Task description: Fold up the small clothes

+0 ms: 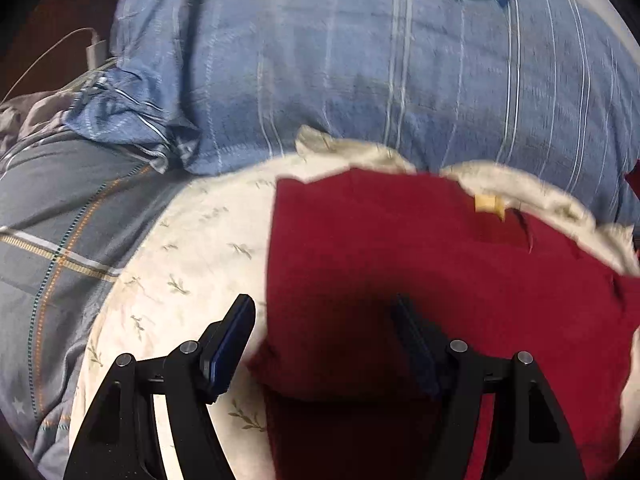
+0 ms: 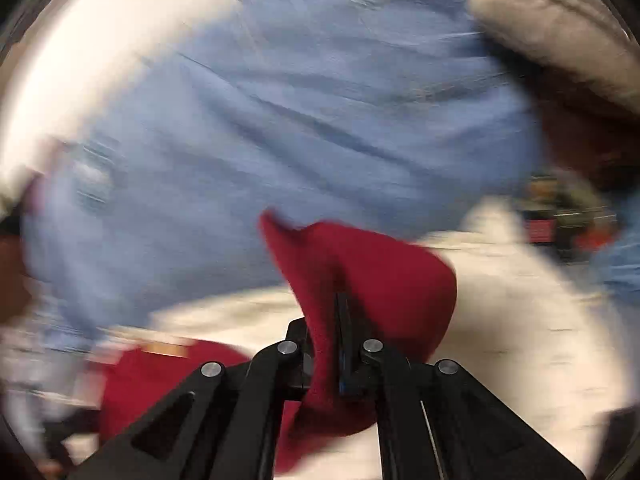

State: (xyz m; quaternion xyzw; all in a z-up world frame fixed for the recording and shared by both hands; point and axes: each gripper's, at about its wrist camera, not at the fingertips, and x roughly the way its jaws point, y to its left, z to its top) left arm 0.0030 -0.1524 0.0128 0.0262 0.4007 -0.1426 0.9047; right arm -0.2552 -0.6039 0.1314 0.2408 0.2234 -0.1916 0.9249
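A dark red garment lies spread on a cream cloth with a leaf print; a small yellow tag shows near its far edge. My left gripper hovers open above the garment's near left edge, one finger over the cream cloth, the other over the red fabric. In the blurred right wrist view, my right gripper is shut on a fold of the red garment, lifted off the bed, with more red cloth trailing lower left.
A blue striped duvet bulges behind the garment, and a grey-blue checked sheet lies at left. A white charger and cable sit at the far left. Dark clutter shows at right in the right wrist view.
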